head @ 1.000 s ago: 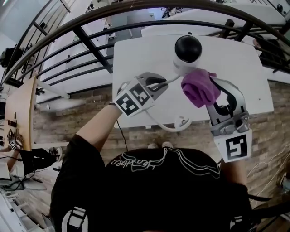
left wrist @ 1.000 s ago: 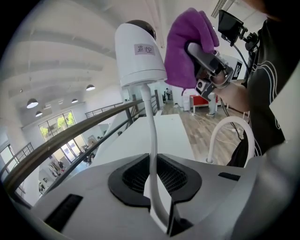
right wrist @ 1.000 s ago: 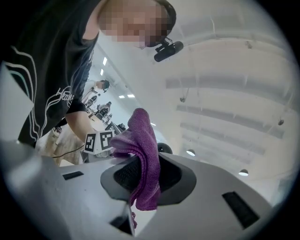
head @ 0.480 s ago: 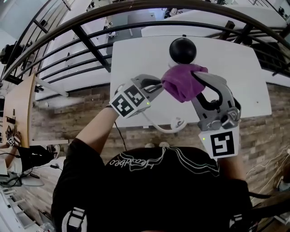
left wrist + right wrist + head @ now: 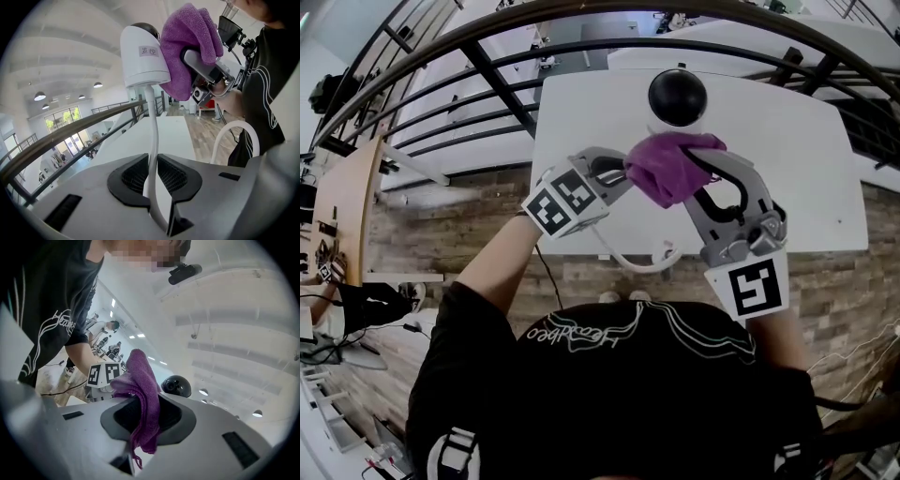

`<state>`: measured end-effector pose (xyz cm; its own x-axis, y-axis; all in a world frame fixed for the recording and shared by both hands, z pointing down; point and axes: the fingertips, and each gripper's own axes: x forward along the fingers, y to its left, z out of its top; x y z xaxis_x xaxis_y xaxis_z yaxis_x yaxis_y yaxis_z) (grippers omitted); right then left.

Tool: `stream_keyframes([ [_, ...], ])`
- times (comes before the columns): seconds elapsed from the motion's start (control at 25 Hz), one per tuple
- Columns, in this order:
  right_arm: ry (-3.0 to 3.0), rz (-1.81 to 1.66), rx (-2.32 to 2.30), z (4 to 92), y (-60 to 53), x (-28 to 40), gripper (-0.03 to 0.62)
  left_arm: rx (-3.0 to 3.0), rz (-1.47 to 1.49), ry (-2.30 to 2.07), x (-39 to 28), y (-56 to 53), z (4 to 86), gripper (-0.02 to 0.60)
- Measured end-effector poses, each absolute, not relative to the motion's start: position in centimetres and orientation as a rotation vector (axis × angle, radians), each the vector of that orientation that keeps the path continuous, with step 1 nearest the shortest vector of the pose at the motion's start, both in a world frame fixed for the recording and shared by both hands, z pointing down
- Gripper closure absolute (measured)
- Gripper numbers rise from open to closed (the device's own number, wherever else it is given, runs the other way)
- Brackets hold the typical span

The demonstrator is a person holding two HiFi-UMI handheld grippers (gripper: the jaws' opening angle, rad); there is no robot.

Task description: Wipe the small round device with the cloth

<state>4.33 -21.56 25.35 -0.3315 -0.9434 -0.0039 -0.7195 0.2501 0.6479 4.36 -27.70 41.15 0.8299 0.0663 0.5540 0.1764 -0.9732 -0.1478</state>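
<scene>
Table [image 5: 787,178]: white, beneath both my tools.
Right tool [image 5: 145,418]: clenched on the cloth, which hangs out of the jaws in a bunch. Over the last second I have swept it from the far side of the device, seen from my left tool, across toward that tool.
Left tool [image 5: 151,176]: clenched on the cable, steadying the device just ahead of its tips.
Cloth [image 5: 667,167]: purple, sitting between my two tools and pressed against the white side of the device.
Device [image 5: 144,56]: white body with a black dome, straight out along my left tool's line and just past my right tool's tips. I cannot tell whether it rests on the table.
Cable [image 5: 150,122]: white, running from under the device straight down between my left tool's pads.
Meaning: I judge the wipe is under way. One stroke has crossed the body, and the dome looks not yet covered.
</scene>
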Motion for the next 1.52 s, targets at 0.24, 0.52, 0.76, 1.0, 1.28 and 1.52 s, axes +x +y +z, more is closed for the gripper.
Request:
stream_keyframes([
  [0.24, -2.251, -0.701, 1.437, 27.0, -20.5, 4.8, 0.528, -2.820, -0.853, -0.164, 4.7, -27.2, 40.7, 0.520],
  [0.52, -2.282, -0.580, 1.362, 30.4, -20.5, 4.4, 0.527, -2.812, -0.860, -0.197, 4.0, -27.4, 40.6, 0.520],
  [0.76, -2.228, -0.532, 1.381, 31.1, -19.8, 5.7, 0.528, -2.807, -0.861, -0.290, 4.1, -27.6, 40.8, 0.520],
  [1.0, -2.125, -0.433, 1.567, 30.5, -19.4, 6.6, 0.527, -2.785, -0.841, -0.422, 3.6, -27.9, 40.8, 0.525],
  [1.28, -1.850, -0.352, 1.831, 29.4, -19.6, 6.0, 0.527, -2.860, -0.825, -0.724, 3.6, -27.4, 40.3, 0.525],
  [1.52, -1.563, -0.355, 2.117, 27.5, -18.2, 3.7, 0.526, -2.918, -0.764, -0.968, 3.4, -26.4, 40.5, 0.523],
])
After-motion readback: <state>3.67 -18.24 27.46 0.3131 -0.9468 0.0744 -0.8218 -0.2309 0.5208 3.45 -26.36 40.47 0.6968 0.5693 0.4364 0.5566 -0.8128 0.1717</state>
